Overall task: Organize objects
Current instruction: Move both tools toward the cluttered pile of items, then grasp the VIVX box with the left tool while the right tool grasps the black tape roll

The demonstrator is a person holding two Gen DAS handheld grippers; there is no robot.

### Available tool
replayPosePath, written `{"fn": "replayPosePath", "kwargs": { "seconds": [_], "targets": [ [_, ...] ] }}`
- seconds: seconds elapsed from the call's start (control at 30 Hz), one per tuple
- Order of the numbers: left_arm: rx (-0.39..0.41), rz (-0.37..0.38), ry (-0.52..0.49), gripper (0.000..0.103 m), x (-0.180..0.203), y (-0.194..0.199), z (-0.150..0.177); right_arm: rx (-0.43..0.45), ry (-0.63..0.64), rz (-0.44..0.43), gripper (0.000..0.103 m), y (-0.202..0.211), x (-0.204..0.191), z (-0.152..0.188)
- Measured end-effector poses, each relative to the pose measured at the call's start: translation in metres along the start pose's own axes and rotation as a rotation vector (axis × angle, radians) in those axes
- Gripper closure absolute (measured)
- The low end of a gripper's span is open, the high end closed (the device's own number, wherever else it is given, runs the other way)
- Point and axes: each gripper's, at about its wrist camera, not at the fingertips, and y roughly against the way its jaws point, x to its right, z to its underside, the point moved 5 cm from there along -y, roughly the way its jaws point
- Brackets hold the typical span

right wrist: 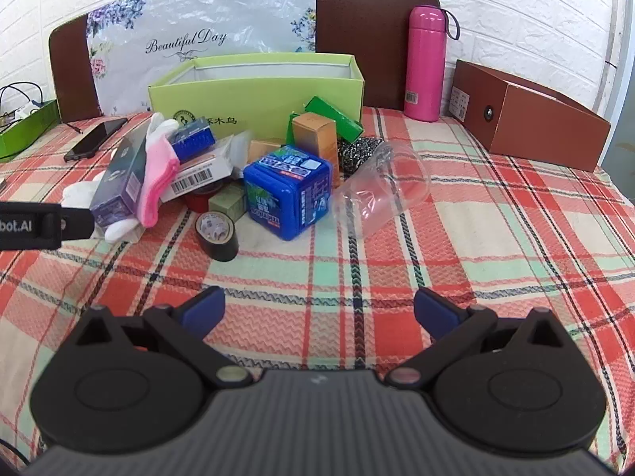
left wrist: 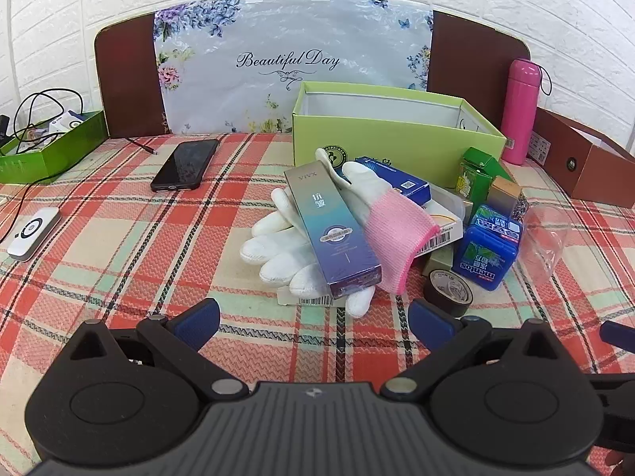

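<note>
A pile of small items lies on the plaid cloth before an open light-green box (left wrist: 397,141) (right wrist: 258,91). On top is a long purple-teal carton (left wrist: 331,234) (right wrist: 121,182) across white gloves with pink cuffs (left wrist: 391,238) (right wrist: 156,174). Beside them are a blue Mentos box (left wrist: 486,246) (right wrist: 287,192), a black tape roll (left wrist: 448,291) (right wrist: 217,236) and a clear plastic cup (left wrist: 549,240) (right wrist: 383,186) on its side. My left gripper (left wrist: 313,323) is open and empty just short of the gloves. My right gripper (right wrist: 319,311) is open and empty, well short of the Mentos box.
A black phone (left wrist: 184,164) and a white device (left wrist: 33,234) lie at left, near a green tray of cables (left wrist: 43,146). A pink bottle (right wrist: 424,63) and a brown box (right wrist: 532,115) stand at back right. A headboard with a flowered bag (left wrist: 289,63) lies behind.
</note>
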Motion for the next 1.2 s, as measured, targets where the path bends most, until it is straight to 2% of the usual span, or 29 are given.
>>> {"fn": "replayPosePath", "kwargs": {
  "seconds": [0.53,0.73,0.9,0.97,1.03,1.13,1.2],
  "targets": [
    [-0.015,0.009,0.008,0.000,-0.003,-0.011,-0.002,-0.030,-0.004,-0.015,0.000,-0.012,-0.002,-0.001],
    [0.003,0.024,0.009,0.000,-0.010,-0.014,-0.014,-0.015,-0.001,-0.060,0.000,-0.015,-0.009,-0.003],
    [0.007,0.019,0.043,0.000,-0.020,-0.029,-0.034,0.035,0.041,-0.156,0.000,-0.017,-0.023,-0.008],
    [0.005,0.040,0.066,0.000,-0.023,-0.036,-0.040,0.049,0.081,-0.176,0.007,-0.019,-0.031,-0.011],
    [0.008,0.056,0.069,0.004,-0.022,-0.044,-0.046,0.037,0.114,-0.207,0.024,-0.026,-0.037,-0.015],
    [-0.012,0.090,0.064,0.008,-0.017,-0.059,-0.053,0.020,0.135,-0.271,0.035,-0.038,-0.045,-0.019],
    [-0.035,0.101,0.067,0.011,-0.015,-0.070,-0.055,0.025,0.159,-0.283,0.039,-0.046,-0.049,-0.022]
  ]
}}
